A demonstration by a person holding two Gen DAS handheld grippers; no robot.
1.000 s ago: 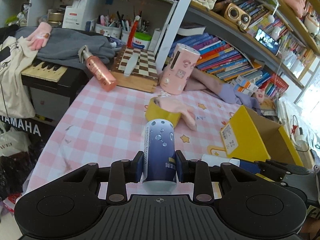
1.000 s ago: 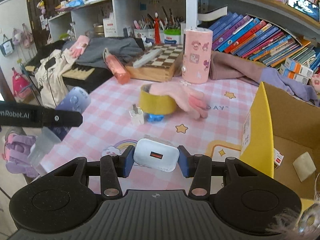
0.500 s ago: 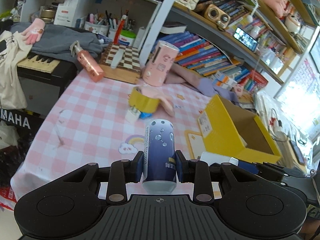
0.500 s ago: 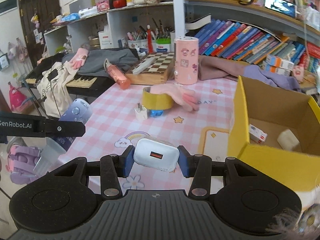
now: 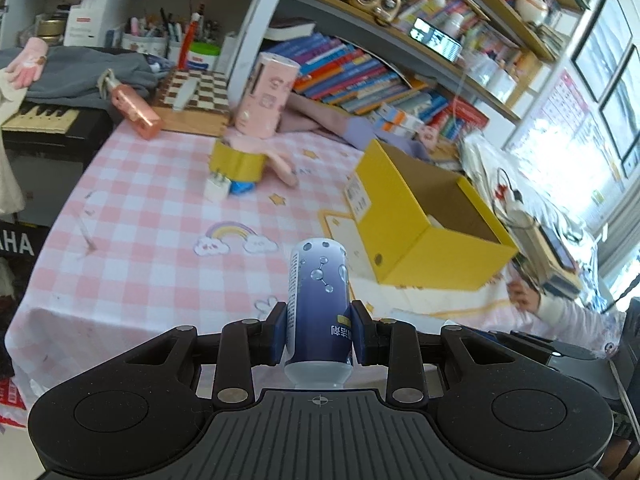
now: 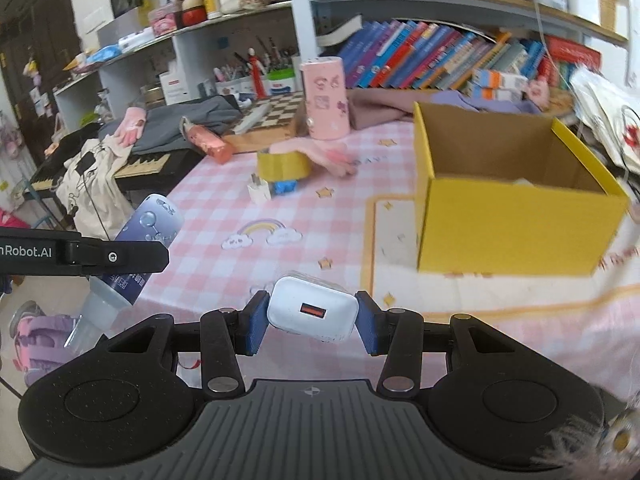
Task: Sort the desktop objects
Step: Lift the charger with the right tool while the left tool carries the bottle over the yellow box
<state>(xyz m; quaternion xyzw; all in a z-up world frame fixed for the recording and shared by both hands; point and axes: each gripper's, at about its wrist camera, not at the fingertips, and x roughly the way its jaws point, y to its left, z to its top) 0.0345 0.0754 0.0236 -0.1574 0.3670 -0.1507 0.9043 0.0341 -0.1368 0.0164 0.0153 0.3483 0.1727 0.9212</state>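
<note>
My left gripper (image 5: 319, 334) is shut on a dark blue bottle (image 5: 318, 300) with a bubble print, held above the table's near edge; the same blue bottle (image 6: 140, 232) shows at the left of the right wrist view. My right gripper (image 6: 313, 322) is shut on a white charger (image 6: 313, 314) with an orange port. An open yellow box (image 5: 424, 216) stands at the right of the pink checked tablecloth (image 5: 152, 248); in the right wrist view the yellow box (image 6: 508, 224) is ahead and to the right. Farther back lie a yellow tape roll (image 5: 237, 160), a pink glove (image 5: 280, 162) and a small white plug (image 5: 218, 189).
A pink canister (image 5: 266, 96), a chessboard (image 5: 196, 96) and a rose-coloured spray bottle (image 5: 134, 106) stand at the table's back. Behind them are bookshelves; a keyboard (image 5: 38, 118) with grey clothes sits at the left. A person's hand (image 5: 524, 300) rests at the right edge.
Both grippers have pulled back from the table and swung right, still holding the bottle and the charger. The yellow box has come fully into both views.
</note>
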